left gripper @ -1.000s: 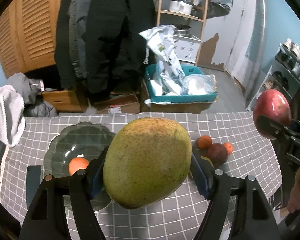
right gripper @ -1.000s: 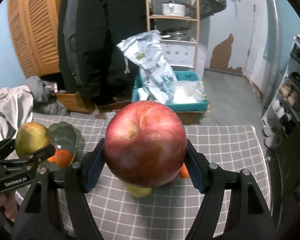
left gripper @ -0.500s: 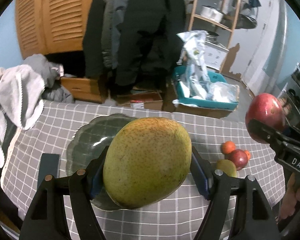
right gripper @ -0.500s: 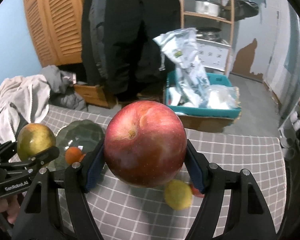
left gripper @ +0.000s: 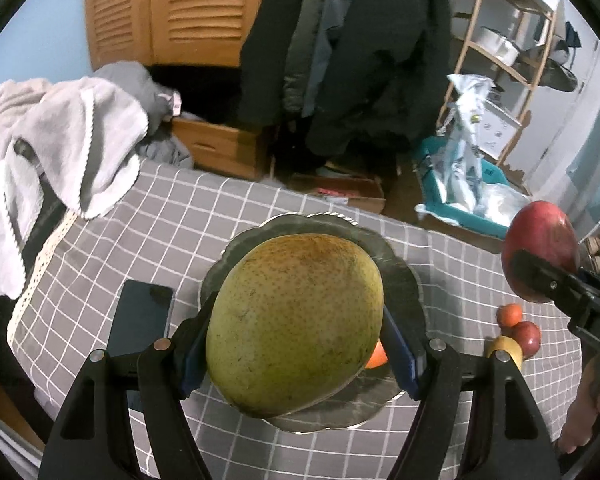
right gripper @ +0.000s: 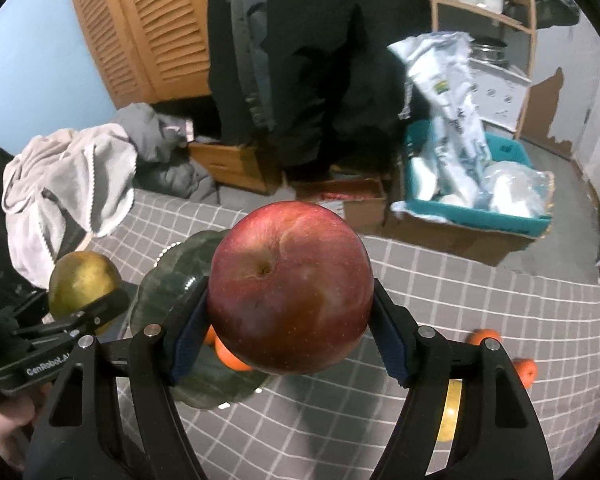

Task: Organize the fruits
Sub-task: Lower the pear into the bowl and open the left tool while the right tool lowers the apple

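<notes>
My left gripper (left gripper: 296,348) is shut on a large green-yellow mango (left gripper: 296,324) and holds it above the dark glass plate (left gripper: 404,276). An orange (left gripper: 376,358) lies on the plate, mostly hidden by the mango. My right gripper (right gripper: 290,332) is shut on a red apple (right gripper: 290,288), held over the plate's right side (right gripper: 168,276); oranges (right gripper: 230,356) show under it. The left gripper with the mango also shows in the right wrist view (right gripper: 82,286). The apple shows at the right in the left wrist view (left gripper: 540,252).
Loose on the grey checked cloth: small oranges (right gripper: 484,336), a small red fruit (left gripper: 526,338) and a yellow fruit (right gripper: 450,412) right of the plate. A dark phone (left gripper: 140,320) lies left of the plate. A grey towel (left gripper: 60,140) drapes the table's left edge.
Both grippers have swung left with their fruit. The plate now sits directly under the mango, and the apple has come over the plate's right part. The loose fruits have slid to the right in view.
</notes>
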`<state>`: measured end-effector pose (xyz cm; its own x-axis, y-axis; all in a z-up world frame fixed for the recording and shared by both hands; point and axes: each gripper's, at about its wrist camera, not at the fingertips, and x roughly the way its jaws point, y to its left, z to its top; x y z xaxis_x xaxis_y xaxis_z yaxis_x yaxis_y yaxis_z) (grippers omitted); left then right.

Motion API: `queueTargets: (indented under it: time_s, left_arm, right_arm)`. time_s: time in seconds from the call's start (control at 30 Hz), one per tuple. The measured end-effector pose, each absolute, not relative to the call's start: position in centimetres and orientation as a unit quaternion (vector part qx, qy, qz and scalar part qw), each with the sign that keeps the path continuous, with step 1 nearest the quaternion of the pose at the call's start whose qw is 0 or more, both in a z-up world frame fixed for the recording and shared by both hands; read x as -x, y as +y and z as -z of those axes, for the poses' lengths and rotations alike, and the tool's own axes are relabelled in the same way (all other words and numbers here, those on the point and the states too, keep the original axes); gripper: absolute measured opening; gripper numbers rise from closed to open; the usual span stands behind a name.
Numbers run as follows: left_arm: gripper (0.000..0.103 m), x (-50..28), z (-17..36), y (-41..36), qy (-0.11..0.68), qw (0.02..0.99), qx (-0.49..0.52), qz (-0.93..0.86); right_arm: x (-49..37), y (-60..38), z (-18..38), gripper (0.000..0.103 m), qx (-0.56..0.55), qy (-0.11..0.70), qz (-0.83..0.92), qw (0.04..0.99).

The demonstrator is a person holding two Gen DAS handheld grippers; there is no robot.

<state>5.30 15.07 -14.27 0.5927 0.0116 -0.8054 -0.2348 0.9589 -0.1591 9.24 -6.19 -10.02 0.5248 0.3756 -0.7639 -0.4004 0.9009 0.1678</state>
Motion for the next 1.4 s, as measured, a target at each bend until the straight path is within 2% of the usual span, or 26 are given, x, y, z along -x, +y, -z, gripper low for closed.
queueTargets:
  time_s: [0.57,1.23,1.3,1.4]
  left_arm:
    - [0.076,-7.2,20.9,17.4,0.517,0.843,0.124,-0.084]
    - [0.076,-8.1,25.2,17.2,0.566,0.810,0.127,-0.085]
    - [0.078,-8.0,24.5,17.2,0.549,0.822,0.126,-0.086]
    - [0.087,-7.9,23.6,17.3,0.535,0.832,0.115,-0.093]
  right_arm:
    - [-11.6,-0.6,15.6,0.074,0.037,0.495,-0.243,0.833]
    - [-12.7,1.3,19.2,0.074,0.029,0.533,-0.251,0.808]
    - [-12.8,1.3,19.3,0.074,0.024,0.536,-0.251,0.806]
    - [-13.0,1.2,19.6,0.074,0.020,0.541,-0.251,0.802]
